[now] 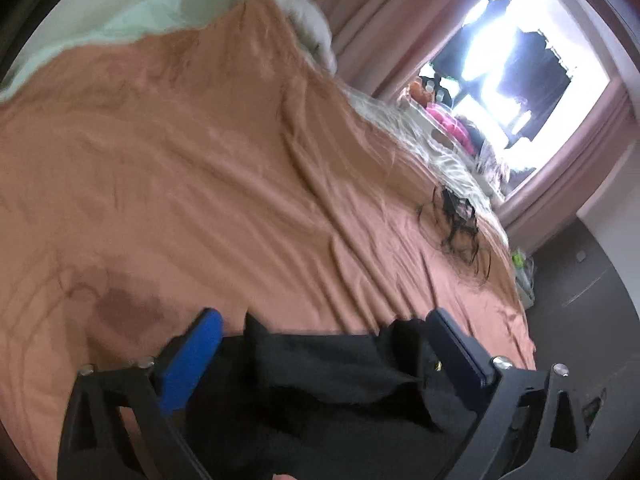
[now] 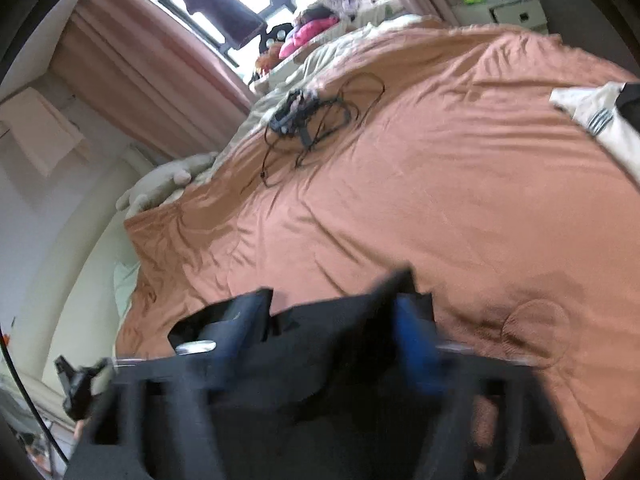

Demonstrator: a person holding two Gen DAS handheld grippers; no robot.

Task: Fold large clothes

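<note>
**A:** What filled the room?

**B:** The bed (image 1: 224,168), under a rust-orange cover (image 2: 460,184). A black garment (image 1: 336,376) lay at its near edge, draped across both grippers, with most of the cloth hidden below them.

**A:** Anything else on it?

**B:** A white striped garment (image 2: 596,124) off to one side, and a tangle of black cords (image 2: 316,120) toward the window (image 1: 516,76).

**A:** And the grippers?

**B:** The left gripper (image 1: 324,344) stood spread wide, the cloth slack between its fingers, not pinched. The right gripper (image 2: 332,320) was blurred; cloth lay over its fingers, but I couldn't tell if it gripped.

**A:** Which step, then?

**B:** Early, I'd judge: the garment looked bunched, not yet laid out. Next it would want each gripper to clamp an edge, then spread it flat on the cover, clear of the cords.
</note>
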